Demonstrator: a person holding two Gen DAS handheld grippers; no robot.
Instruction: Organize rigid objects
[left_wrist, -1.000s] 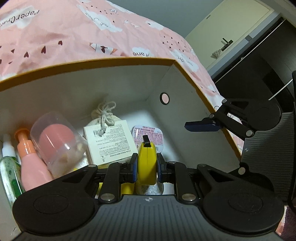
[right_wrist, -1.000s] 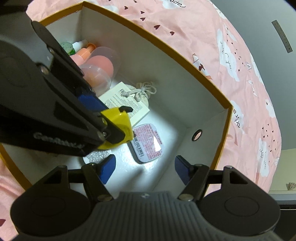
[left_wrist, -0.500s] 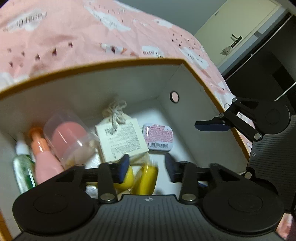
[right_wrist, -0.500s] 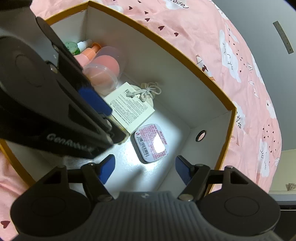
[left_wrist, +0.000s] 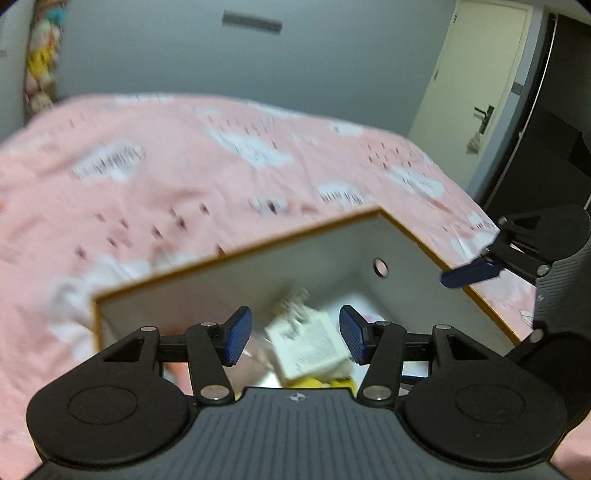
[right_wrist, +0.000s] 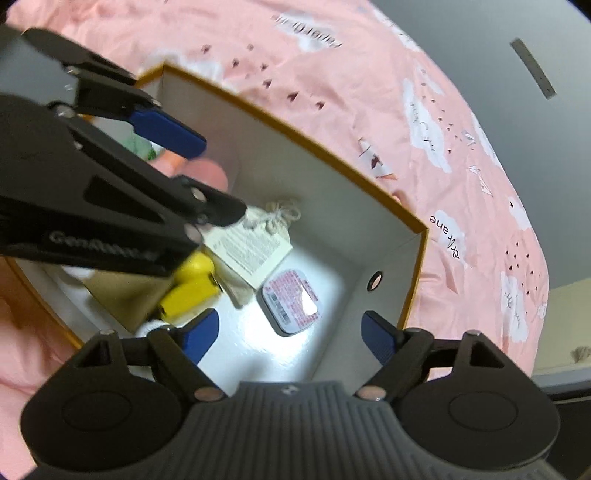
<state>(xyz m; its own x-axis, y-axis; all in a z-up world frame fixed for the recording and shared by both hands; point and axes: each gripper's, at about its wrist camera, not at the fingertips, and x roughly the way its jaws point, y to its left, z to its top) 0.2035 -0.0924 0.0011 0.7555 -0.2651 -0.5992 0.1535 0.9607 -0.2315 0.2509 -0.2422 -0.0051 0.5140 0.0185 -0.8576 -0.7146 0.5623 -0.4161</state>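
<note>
My left jaws: opening, about half apart, nothing between the blue pads; my left gripper (left_wrist: 294, 336) hangs above the box and holds nothing.
My right jaws: opening, wide, empty; my right gripper (right_wrist: 289, 334) touches nothing.
Pose, left: tilted down over the near part of the box, nose toward the far wall; in the right wrist view it crosses in from the left, above the items.
Pose, right: pointed steeply down into the box interior, over the lit floor.
Yellow item (right_wrist: 191, 285): lying on the box floor, under my left gripper, free of both jaws.
Printed tag (right_wrist: 248, 251): lies on a drawstring pouch (right_wrist: 275, 217), just beside the yellow item.
Pink tin (right_wrist: 292, 301): flat on the floor, between my right pads in view but well below them.
Box (right_wrist: 420, 266): white inside, orange rim, sits on the pink bedspread (left_wrist: 155, 177).
</note>
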